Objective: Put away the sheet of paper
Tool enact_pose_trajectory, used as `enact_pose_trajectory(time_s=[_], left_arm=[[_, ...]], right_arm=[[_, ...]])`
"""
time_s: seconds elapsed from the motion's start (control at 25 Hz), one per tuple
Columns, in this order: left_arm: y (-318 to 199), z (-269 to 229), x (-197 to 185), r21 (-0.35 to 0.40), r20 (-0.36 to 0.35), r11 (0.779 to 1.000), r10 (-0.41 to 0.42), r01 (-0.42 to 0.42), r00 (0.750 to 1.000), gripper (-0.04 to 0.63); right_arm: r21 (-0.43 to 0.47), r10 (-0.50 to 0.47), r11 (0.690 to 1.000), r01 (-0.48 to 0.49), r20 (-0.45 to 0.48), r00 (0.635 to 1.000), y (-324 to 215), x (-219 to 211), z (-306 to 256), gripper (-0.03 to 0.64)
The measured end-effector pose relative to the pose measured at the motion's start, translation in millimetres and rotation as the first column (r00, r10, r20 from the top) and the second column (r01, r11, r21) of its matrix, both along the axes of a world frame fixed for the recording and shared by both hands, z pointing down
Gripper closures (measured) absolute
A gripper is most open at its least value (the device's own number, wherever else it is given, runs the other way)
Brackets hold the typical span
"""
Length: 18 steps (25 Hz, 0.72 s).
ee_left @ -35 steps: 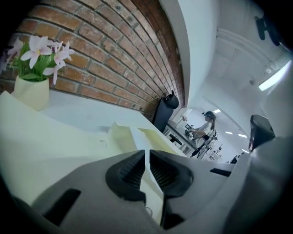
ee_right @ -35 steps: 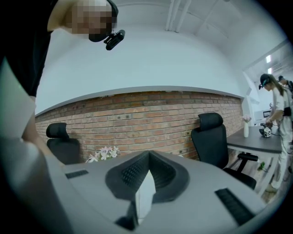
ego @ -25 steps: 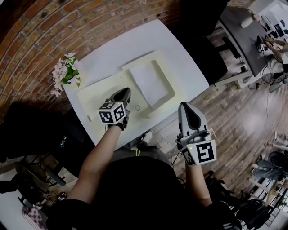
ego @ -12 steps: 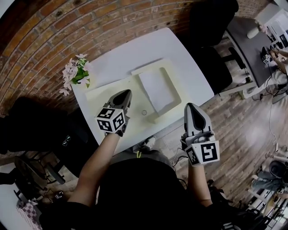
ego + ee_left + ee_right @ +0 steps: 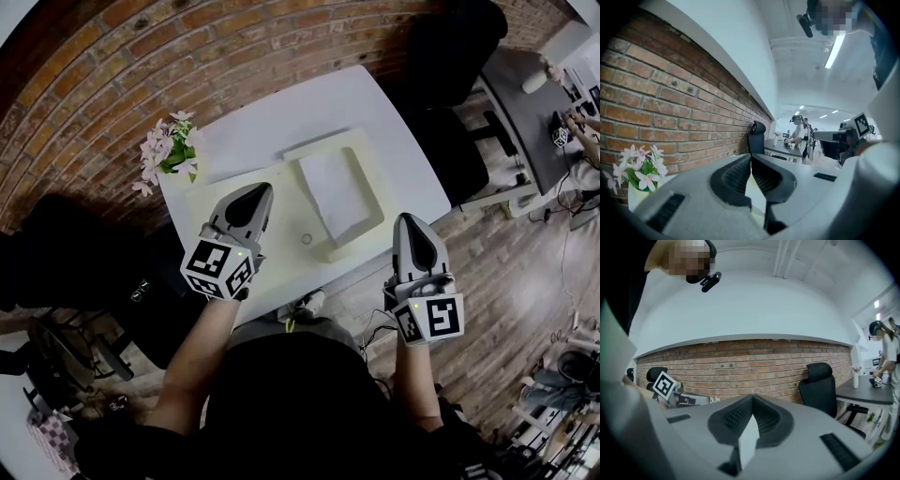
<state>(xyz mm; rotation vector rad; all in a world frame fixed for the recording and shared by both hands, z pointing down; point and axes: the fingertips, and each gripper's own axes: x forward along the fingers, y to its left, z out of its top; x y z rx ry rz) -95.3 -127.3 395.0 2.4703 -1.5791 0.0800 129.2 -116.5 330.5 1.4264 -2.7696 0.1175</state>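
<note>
A vase of flowers (image 5: pixel 167 148) is standing at the left edge of the white table (image 5: pixel 281 108). The left gripper (image 5: pixel 254 191) is hovering just right of it, over a flat cream panel (image 5: pixel 281 220), with its jaws pressed together on nothing. A careless sideways swing here is likely to tip the flowers.

A small ring (image 5: pixel 307 239) is lying on the panel, where a knock could send it off the near edge. Right of it, at the centre of the frame, the sheet of paper (image 5: pixel 333 187) is lying flat inside a shallow cream tray (image 5: pixel 372 200), seemingly put away already but uncovered. A closed tip dragging across it is likely to crease it or push it out. If the panel is a lid, shut jaws cannot take hold of it.

The right gripper (image 5: pixel 409 221) is waiting past the table's lower right edge, also closed and empty. Coming in low, it may bump the tray's near corner.
</note>
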Motion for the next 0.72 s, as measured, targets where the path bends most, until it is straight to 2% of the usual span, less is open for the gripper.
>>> enact_pose_trajectory(time_s=[0.32,0.72], left_arm=[[14,-50,-18,0.105,0.025,0.994,-0.027,0.024,0.999,0.568],[47,-123,-40,0.266,0.087,0.962,-0.081,0.055,0.993,0.569]], right_arm=[[0.018,0.019,1.000,-0.019,0.006,1.000,1,6,-11,0.603],[0.071,0.083,0.994,-0.083,0.003,0.997,-4,29,-35,0.603]])
